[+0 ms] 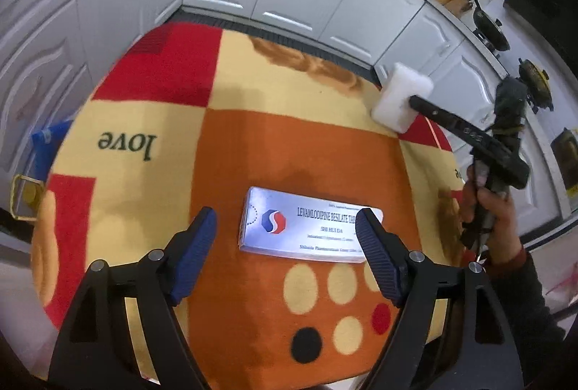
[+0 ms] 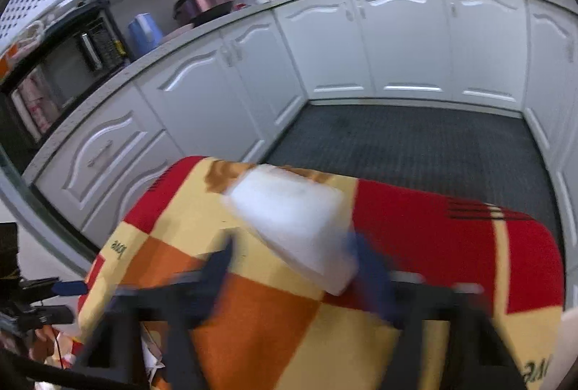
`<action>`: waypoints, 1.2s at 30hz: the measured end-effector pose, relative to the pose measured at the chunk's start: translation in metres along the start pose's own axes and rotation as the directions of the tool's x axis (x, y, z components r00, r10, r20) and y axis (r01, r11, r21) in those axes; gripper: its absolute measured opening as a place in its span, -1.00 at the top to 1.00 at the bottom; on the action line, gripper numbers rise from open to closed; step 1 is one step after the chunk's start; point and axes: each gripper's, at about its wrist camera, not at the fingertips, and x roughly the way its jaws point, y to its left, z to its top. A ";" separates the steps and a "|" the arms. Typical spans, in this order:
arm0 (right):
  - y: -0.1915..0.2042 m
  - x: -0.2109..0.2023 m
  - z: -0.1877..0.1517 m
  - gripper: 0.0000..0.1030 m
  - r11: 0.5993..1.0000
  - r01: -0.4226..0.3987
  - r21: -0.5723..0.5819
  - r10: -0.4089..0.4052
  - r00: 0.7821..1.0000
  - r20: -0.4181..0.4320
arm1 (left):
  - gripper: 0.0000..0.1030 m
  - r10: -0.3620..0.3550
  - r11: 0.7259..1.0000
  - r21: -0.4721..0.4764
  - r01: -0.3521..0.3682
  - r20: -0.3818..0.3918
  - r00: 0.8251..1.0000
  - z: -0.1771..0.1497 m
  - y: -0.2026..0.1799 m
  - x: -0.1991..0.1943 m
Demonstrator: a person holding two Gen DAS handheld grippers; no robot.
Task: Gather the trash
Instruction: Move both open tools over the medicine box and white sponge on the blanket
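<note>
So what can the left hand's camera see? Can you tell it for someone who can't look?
The left gripper hangs open over a silver tablet box on a bright patchwork cloth. At right, the right gripper touches a white foam block.

Evenly lit indoors, strong fisheye bending with dark corners; sharp in left view, heavily motion-blurred in right view.

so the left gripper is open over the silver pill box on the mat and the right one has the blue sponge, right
Not quite: the block at the right gripper is white, not blue. The left wrist view shows this white foam block at the fingertips, and the right wrist view shows it between the fingers, though blurred. The rest holds: the left gripper is open over the silver pill box on the mat.
</note>
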 end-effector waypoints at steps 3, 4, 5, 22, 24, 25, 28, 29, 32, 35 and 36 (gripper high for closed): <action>0.006 -0.013 -0.005 0.40 0.999 -0.037 -0.003 0.037 0.999 0.012 | -0.52 0.028 0.997 0.069 -0.029 0.014 1.000 -0.001 -0.004 0.009; 0.008 -0.020 -0.008 0.41 0.999 -0.045 -0.004 0.045 0.999 0.017 | -0.52 0.032 0.996 0.084 -0.033 0.015 0.999 0.000 -0.005 0.012; 0.010 -0.024 -0.010 0.41 0.999 -0.049 -0.006 0.049 0.999 0.019 | -0.52 0.034 0.994 0.099 -0.035 0.015 0.999 0.000 -0.004 0.013; -0.029 -0.079 -0.086 0.41 0.891 -0.215 0.400 0.329 0.913 -0.241 | -0.52 0.054 0.997 0.067 -0.048 -0.085 0.995 -0.020 0.013 0.037; -0.039 -0.073 -0.086 0.41 0.907 -0.131 0.401 0.253 0.930 -0.268 | -0.52 0.051 0.992 0.117 -0.039 -0.103 0.993 -0.029 0.001 0.035; -0.041 -0.068 -0.085 0.41 0.913 -0.087 0.398 0.207 0.941 -0.269 | -0.52 0.036 0.992 0.128 -0.021 -0.114 0.993 -0.033 -0.003 0.034; -0.040 -0.060 -0.082 0.15 0.922 0.040 0.385 0.068 0.963 -0.263 | -0.52 -0.010 0.989 0.146 0.027 -0.116 0.993 -0.038 -0.016 0.026; -0.039 -0.060 -0.082 -0.10 0.919 0.057 0.389 0.048 0.965 -0.256 | -0.52 -0.004 0.986 0.164 0.021 -0.100 0.995 -0.038 -0.019 0.023; -0.027 -0.069 -0.083 -0.12 0.917 0.037 0.397 0.053 0.975 -0.214 | -0.52 0.021 0.981 0.193 -0.001 -0.103 0.994 -0.040 -0.023 0.019; -0.015 -0.086 -0.082 -0.13 0.940 0.058 0.336 0.009 0.981 -0.195 | -0.52 0.102 0.975 0.208 -0.077 -0.111 0.989 -0.050 -0.023 0.020; -0.011 -0.092 -0.082 -0.13 0.949 0.070 0.309 -0.012 0.982 -0.187 | -0.52 0.181 0.964 0.220 -0.152 -0.117 0.977 -0.053 -0.019 0.024</action>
